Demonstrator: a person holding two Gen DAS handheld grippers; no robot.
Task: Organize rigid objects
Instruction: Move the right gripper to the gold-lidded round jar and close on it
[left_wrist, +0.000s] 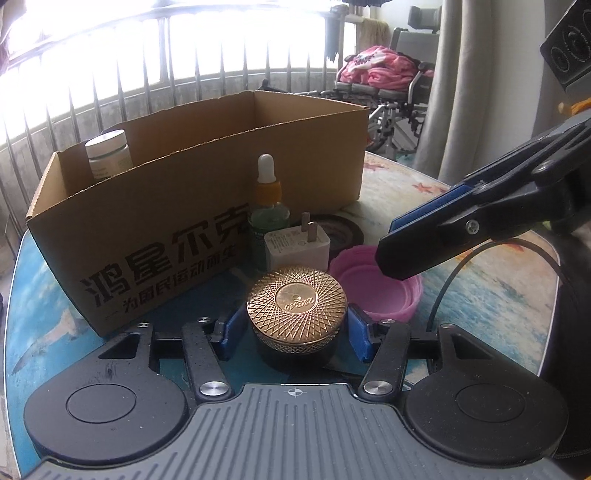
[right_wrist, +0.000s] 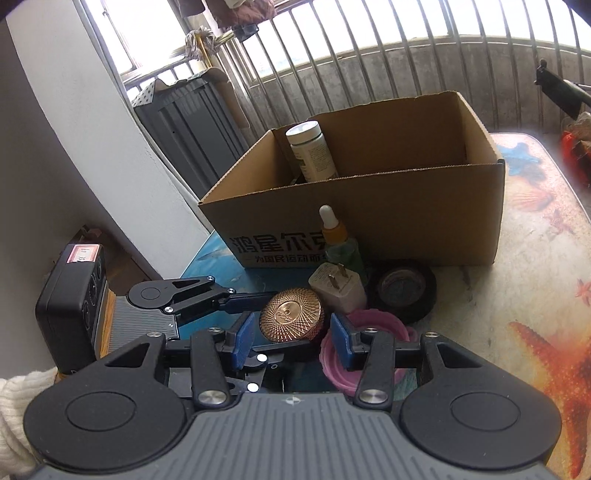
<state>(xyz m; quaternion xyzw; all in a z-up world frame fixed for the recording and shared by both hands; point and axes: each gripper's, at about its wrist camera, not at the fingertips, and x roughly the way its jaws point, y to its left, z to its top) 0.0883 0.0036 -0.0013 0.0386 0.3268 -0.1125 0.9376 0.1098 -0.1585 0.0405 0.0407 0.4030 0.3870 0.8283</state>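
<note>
My left gripper (left_wrist: 297, 334) sits low on the table (left_wrist: 498, 295), and its two blue pads flank the gold-lidded jar (left_wrist: 297, 308). The pads appear to touch the jar's dark sides, one on each flank, so I read this as a pinch on the jar, which stands upright on the table just in front of the cardboard box (left_wrist: 192, 206).

My right gripper (right_wrist: 291, 341) comes in from the right side, tilted downward. Its fingers are spread partway with nothing between the pads. Its right pad hangs over the pink lid (left_wrist: 376, 288), which lies open side up just beside the jar. I cannot tell whether that pad touches the lid's rim.

Behind the jar stands a white plug adapter (left_wrist: 297, 245) with its prongs pointing up, and behind that a dropper bottle (left_wrist: 267, 199) with an orange collar and white bulb, upright against the box's front wall. A black roll of tape (right_wrist: 404, 291) lies flat to the right of the adapter, close to the box.

Inside the box, at its left end, a white-capped bottle (right_wrist: 312, 151) stands upright. A white knitted sleeve (right_wrist: 18, 410) shows at the lower left of the right wrist view.
</note>
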